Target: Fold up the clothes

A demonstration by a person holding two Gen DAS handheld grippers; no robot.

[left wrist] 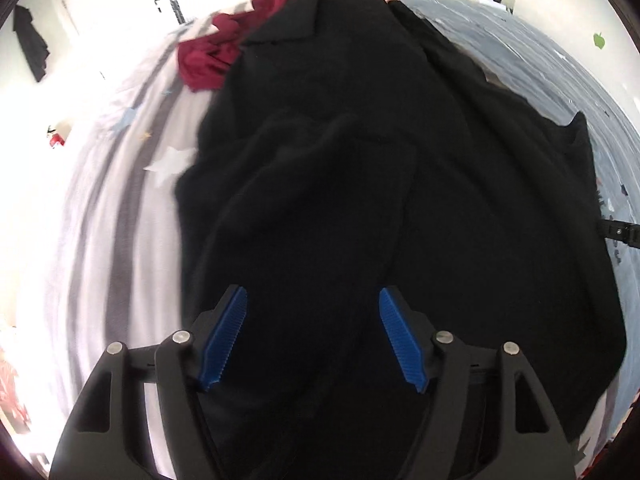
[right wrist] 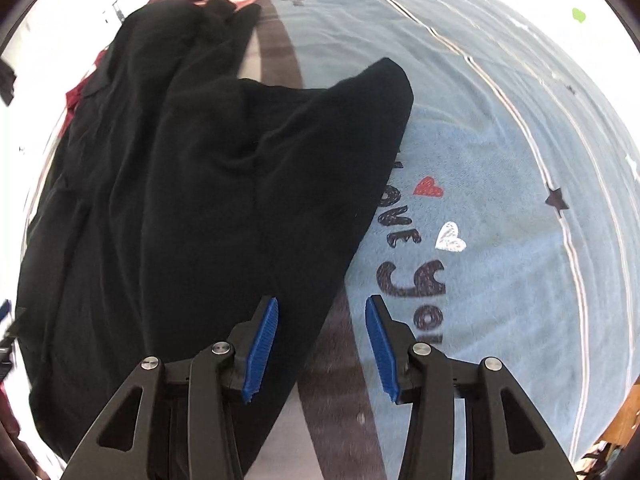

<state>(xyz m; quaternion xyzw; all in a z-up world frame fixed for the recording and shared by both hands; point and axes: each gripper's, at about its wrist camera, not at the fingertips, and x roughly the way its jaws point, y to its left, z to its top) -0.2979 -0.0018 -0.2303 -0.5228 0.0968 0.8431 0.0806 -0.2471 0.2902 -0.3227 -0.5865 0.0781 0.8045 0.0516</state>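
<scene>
Black garment [left wrist: 360, 184] lies on the bed under my left gripper [left wrist: 313, 336], jaws apart, empty; only my right gripper [right wrist: 322, 346], also open, shows the blue blanket [right wrist: 500, 200].

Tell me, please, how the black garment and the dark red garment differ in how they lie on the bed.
The black garment is large and spread across the bed's middle, under the left hand-held gripper; the dark red garment is a small crumpled heap at the far end. The black one partly overlaps the red one, hiding its edge. Both rest on the bedding, and neither is gripped.
</scene>
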